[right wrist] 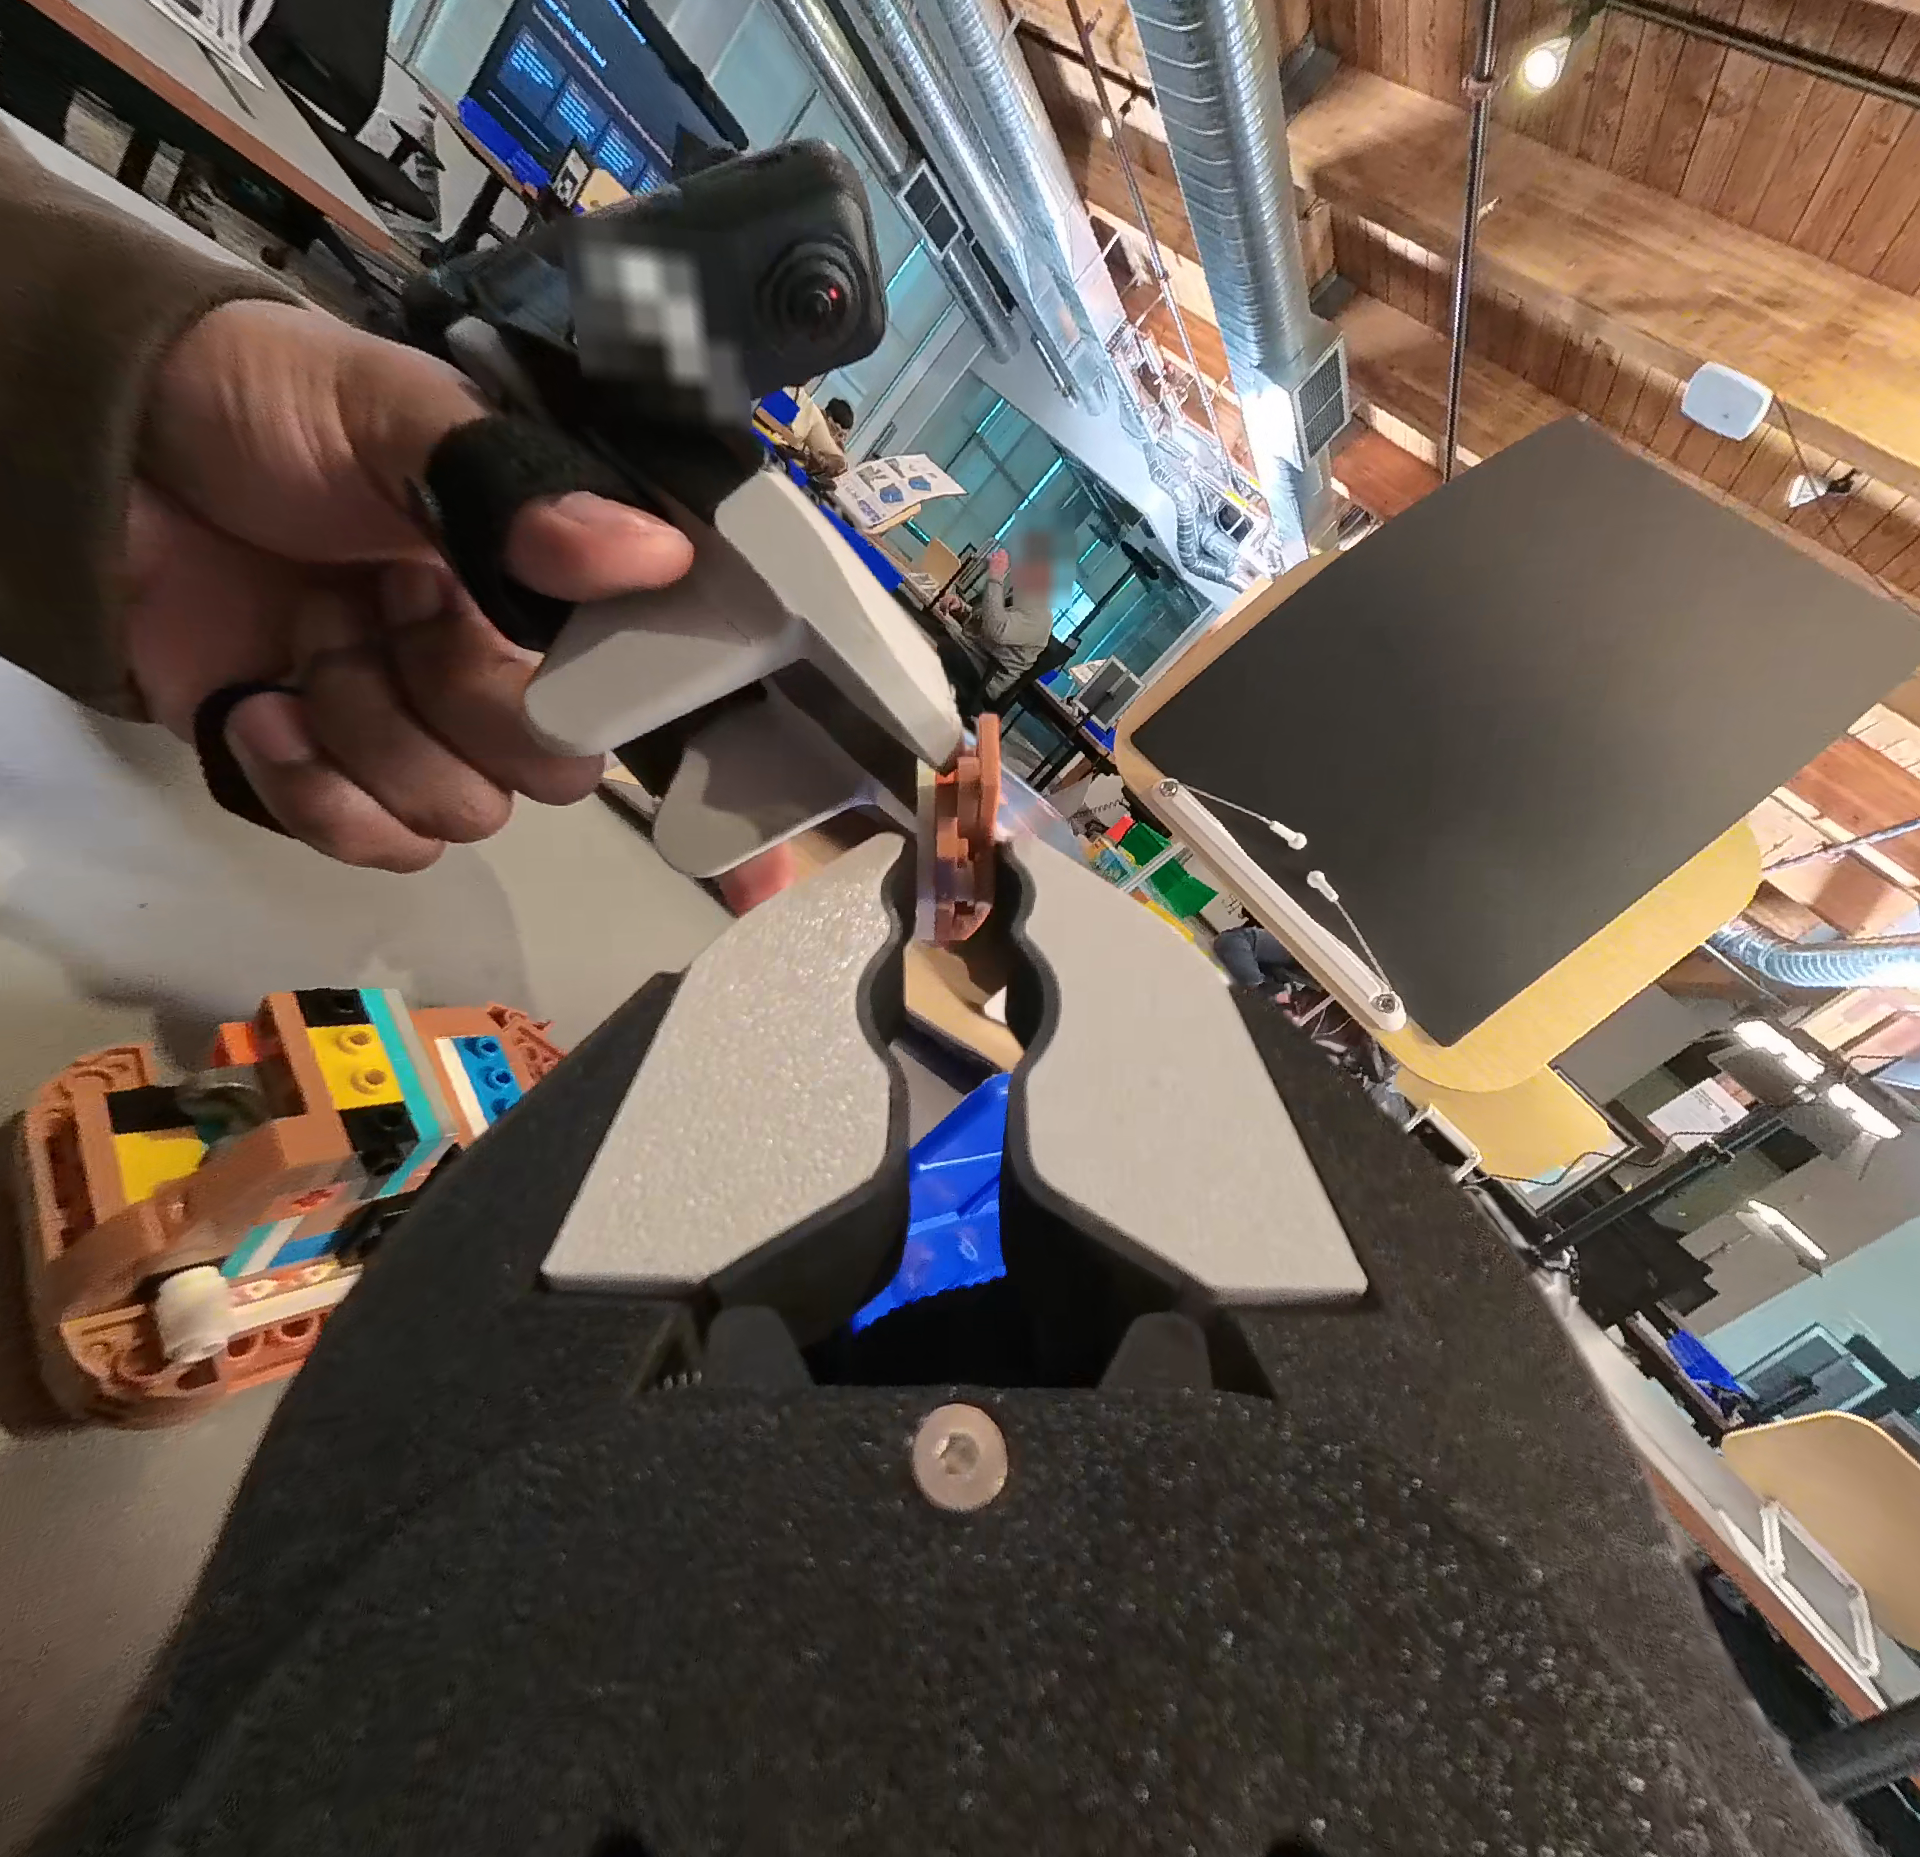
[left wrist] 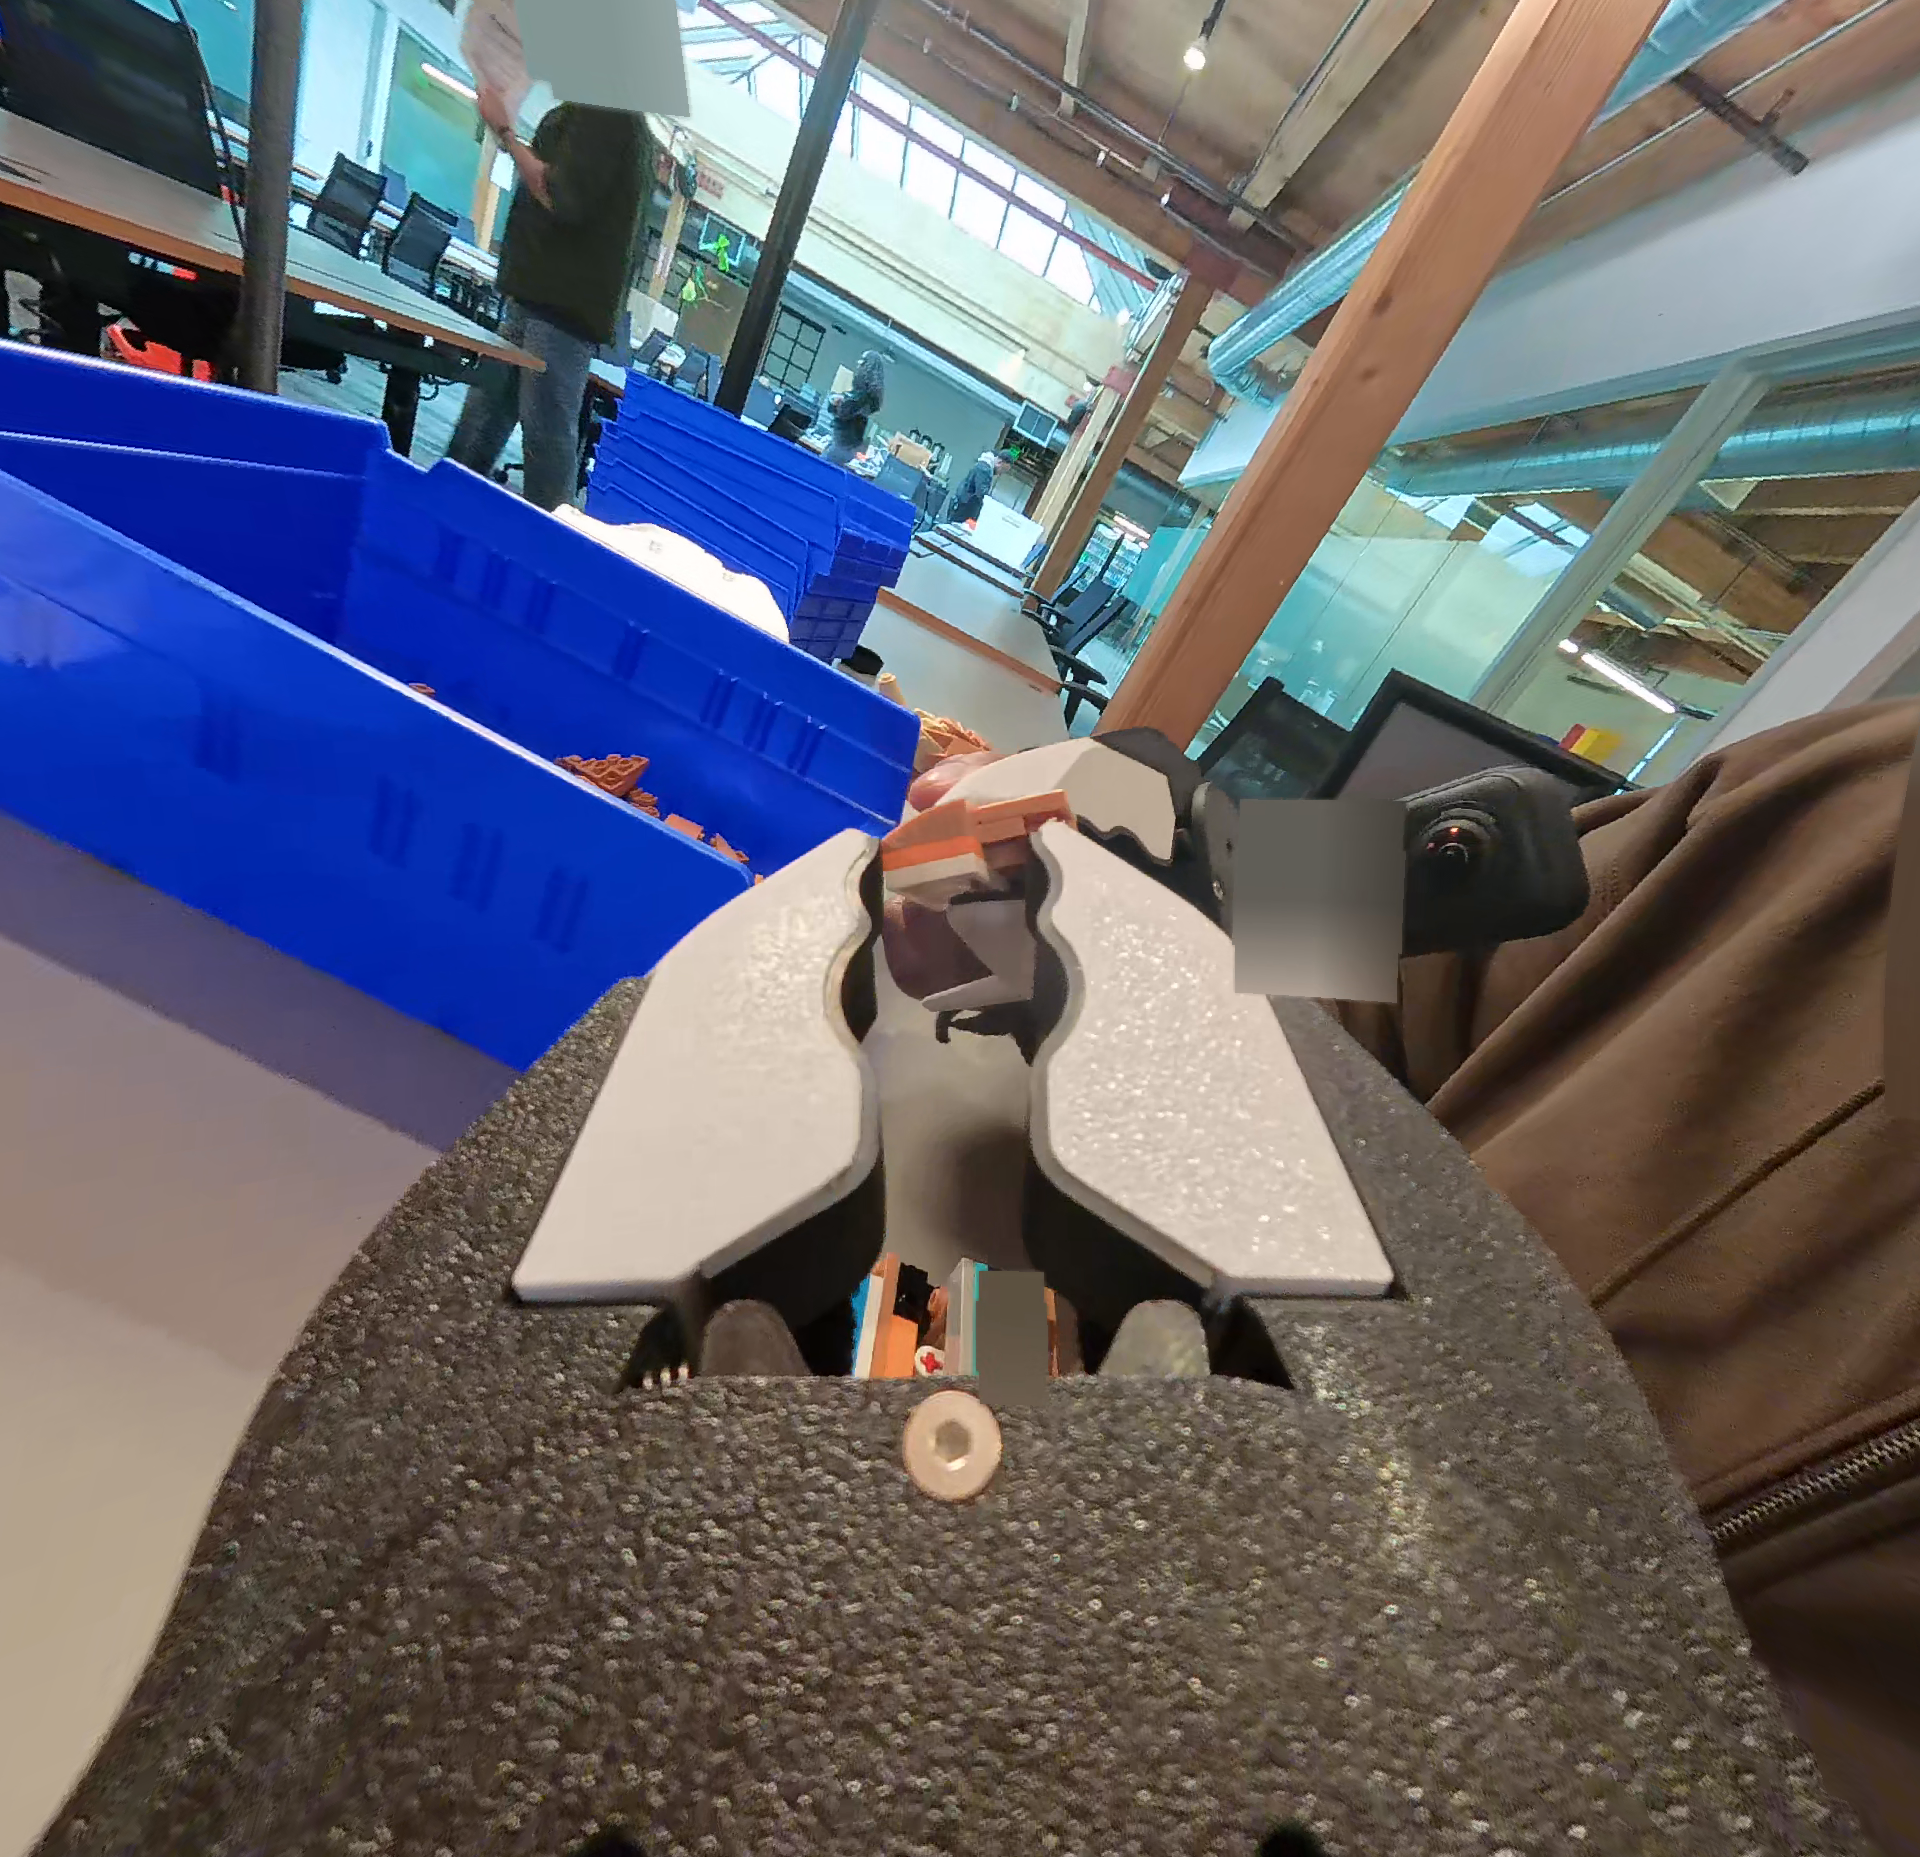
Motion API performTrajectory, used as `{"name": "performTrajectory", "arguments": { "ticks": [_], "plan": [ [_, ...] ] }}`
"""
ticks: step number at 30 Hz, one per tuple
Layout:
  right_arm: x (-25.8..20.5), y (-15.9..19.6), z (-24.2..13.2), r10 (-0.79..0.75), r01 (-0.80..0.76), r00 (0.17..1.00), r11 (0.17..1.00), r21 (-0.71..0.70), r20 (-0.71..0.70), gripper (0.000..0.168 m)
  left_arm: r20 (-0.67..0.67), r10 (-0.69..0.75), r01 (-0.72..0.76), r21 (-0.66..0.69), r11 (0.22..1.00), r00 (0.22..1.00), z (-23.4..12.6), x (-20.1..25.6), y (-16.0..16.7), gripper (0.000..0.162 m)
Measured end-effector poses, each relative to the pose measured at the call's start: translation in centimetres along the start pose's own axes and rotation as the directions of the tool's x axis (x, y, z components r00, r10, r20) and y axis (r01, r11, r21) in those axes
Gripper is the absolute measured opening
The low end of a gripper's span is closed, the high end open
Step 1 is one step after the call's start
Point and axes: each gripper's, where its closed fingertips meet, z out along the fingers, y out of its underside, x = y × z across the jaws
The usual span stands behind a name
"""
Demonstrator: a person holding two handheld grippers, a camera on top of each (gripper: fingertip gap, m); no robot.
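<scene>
Left claw (left wrist: 961, 851) and right claw (right wrist: 956, 898), matte grey, scalloped tips, both pinched onto one studded orange-brown brick plate (right wrist: 961, 851). Below it: glossy blue bins (left wrist: 416, 768), blocky multicolour brick model (right wrist: 260, 1184) on tabletop (right wrist: 104, 924).

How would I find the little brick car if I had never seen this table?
Look at the grey table in the right wrist view, below the hand that holds the other tool. The brick car lies there alone, left of the near tool's black body. It is the only many-coloured thing: mostly brown and orange, with yellow, black, blue and teal bricks and a white peg at its end.
</scene>
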Motion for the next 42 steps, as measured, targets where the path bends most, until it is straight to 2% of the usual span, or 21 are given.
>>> {"name": "performTrajectory", "arguments": {
  "ticks": [9, 13, 18, 21, 23, 26, 30, 32, 38, 42],
  "plan": [
    [0.2, -0.6, -0.2, -0.013, 0.013, 1.000, 0.999, 0.032, -0.015, 0.013, -0.031, -0.022, 0.021, -0.005, 1.000, 0.999, 0.0, 0.3, 0.2, 0.025],
    [0.2, -0.7, -0.2, 0.014, -0.014, 1.000, 0.999, 0.044, -0.004, 0.013, -0.049, -0.018, 0.019, 0.015, 1.000, 0.999, 0.0, 0.6, 0.1, 0.018],
    [0.0, -0.2, 0.0, 0.112, -0.113, 0.993, 0.993, 0.036, 0.041, 0.013, -0.002, 0.040, -0.040, 0.060, 0.997, 0.999, 0.1, 0.3, -0.2, 0.017],
    [-0.4, 0.5, 0.2, 0.125, -0.125, 0.990, 0.992, -0.003, 0.071, 0.015, 0.094, 0.174, -0.175, -0.002, 0.985, 0.980, 0.0, -0.2, 0.1, 0.017],
    [-0.9, 1.0, 0.3, 0.120, -0.116, 0.986, 0.993, -0.037, 0.113, 0.024, 0.171, 0.315, -0.306, -0.079, 0.949, 0.934, -0.1, -0.7, 0.3, 0.017],
    [-1.4, 1.5, 0.3, 0.091, -0.079, 0.982, 0.994, -0.079, 0.165, 0.032, 0.269, 0.536, -0.496, -0.204, 0.844, 0.801, -0.4, -1.3, 0.1, 0.017],
    [-1.0, 1.3, 0.1, 0.117, -0.104, 0.978, 0.991, -0.081, 0.173, 0.029, 0.325, 0.745, -0.659, -0.346, 0.667, 0.583, -0.9, -1.9, -0.3, 0.017],
    [-0.9, 1.3, 0.1, 0.130, -0.115, 0.975, 0.989, -0.094, 0.180, 0.026, 0.306, 0.802, -0.694, -0.402, 0.597, 0.512, -0.8, -2.0, 0.0, 0.017],
    [-0.9, 1.8, 0.0, 0.142, -0.118, 0.969, 0.985, -0.124, 0.203, 0.009, 0.268, 0.880, -0.739, -0.478, 0.474, 0.391, -0.6, -2.2, 0.7, 0.017],
    [-1.1, 2.0, 0.0, 0.133, -0.105, 0.968, 0.985, -0.135, 0.214, 0.007, 0.248, 0.896, -0.748, -0.494, 0.443, 0.367, -0.6, -2.2, 0.9, 0.017]
  ]
}}
